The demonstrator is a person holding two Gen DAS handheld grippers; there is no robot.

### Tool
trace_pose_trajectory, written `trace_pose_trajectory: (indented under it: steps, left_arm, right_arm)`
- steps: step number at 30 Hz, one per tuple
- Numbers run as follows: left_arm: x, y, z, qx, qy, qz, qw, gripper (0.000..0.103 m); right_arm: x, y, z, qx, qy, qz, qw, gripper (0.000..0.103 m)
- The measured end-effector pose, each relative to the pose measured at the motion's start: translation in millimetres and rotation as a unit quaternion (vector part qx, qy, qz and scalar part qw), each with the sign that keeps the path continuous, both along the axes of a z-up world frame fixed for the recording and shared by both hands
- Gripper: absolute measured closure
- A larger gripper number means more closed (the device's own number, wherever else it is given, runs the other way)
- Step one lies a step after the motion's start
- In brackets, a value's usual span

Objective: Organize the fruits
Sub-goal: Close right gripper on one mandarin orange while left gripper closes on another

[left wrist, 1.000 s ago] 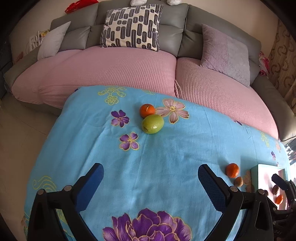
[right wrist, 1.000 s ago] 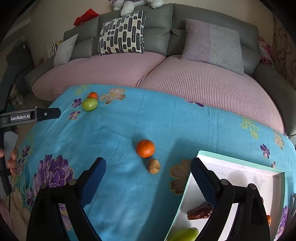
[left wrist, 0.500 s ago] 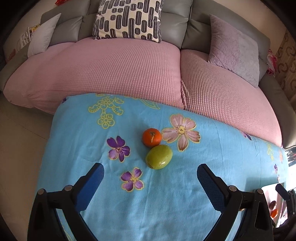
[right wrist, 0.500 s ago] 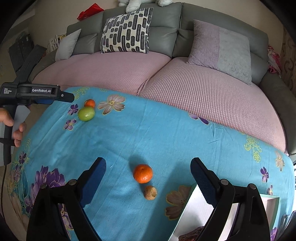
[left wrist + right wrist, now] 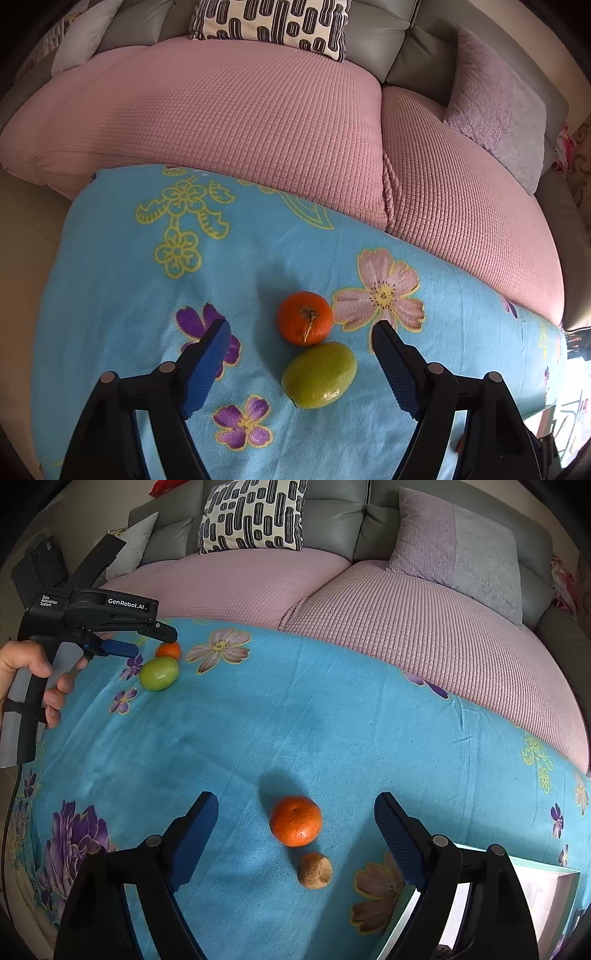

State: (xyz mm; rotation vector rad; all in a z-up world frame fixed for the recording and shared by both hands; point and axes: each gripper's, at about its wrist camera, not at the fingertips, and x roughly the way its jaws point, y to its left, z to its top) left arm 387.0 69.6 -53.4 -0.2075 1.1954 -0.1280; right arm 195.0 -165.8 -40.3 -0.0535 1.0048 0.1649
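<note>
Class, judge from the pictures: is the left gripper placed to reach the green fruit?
Probably yes. The left gripper is open, the green fruit lies between its fingers, and only the tangerine touching its far side crowds it.

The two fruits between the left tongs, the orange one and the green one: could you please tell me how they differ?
The orange fruit is round, matte and shows a dried stem; the green fruit is oval, glossy and looks larger. The orange one lies farther from the left tongs, the green one nearer. Both rest on the blue cloth, apparently touching, ungrasped.
</note>
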Motion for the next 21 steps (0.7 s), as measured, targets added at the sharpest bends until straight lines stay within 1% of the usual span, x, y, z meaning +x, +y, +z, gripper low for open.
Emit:
trace_pose_trajectory:
  steps: [1,3,4,5,7,8,9,11,13,14,17,21]
  left_arm:
    - [2,-1,-4,0.0,0.003,0.001,1.0,0.033]
    - [4,-1,-11,-0.004,0.01,0.003,0.9999,0.037]
    - [5,-2,-14,-0.008,0.013,0.003,0.9999,0.042]
    - [5,-3,-17,-0.011,0.015,0.004,0.9998,0.043]
    - [6,-4,-21,-0.01,0.018,0.006,0.9998,0.049]
    - [6,-4,-22,-0.011,0.018,0.006,0.9998,0.058]
    - [6,-4,-22,-0.014,0.018,0.007,0.9997,0.064]
    - [4,-4,-22,-0.015,0.016,0.011,0.9997,0.065]
    - [2,-6,-21,-0.011,0.013,0.01,0.9998,0.066]
    - [2,-6,-21,-0.011,0.012,0.011,0.9998,0.066]
    - [-2,-4,-17,-0.019,0.007,0.022,0.9996,0.066]
    - [-13,0,-4,-0.023,-0.011,0.031,0.9992,0.066]
  right_arm:
    - [1,-1,-3,0.0,0.003,-0.001,1.0,0.021]
    - [1,-2,-8,-0.001,0.007,-0.002,1.0,0.021]
    - [2,-2,-10,-0.003,0.009,-0.001,1.0,0.021]
    - [2,-2,-13,-0.006,0.01,0.0,1.0,0.023]
    - [2,-1,-17,-0.011,0.014,0.002,1.0,0.041]
    - [2,-1,-19,-0.012,0.017,0.002,1.0,0.044]
    - [2,-1,-21,-0.012,0.019,0.002,1.0,0.046]
    - [1,-1,-23,-0.011,0.02,0.004,1.0,0.048]
    - [0,0,-24,-0.013,0.02,0.006,1.0,0.064]
    - [0,1,-24,-0.012,0.02,0.008,1.0,0.066]
    - [-2,5,-24,-0.025,0.014,0.018,0.999,0.067]
    - [-10,5,-18,-0.018,0.004,0.02,1.0,0.067]
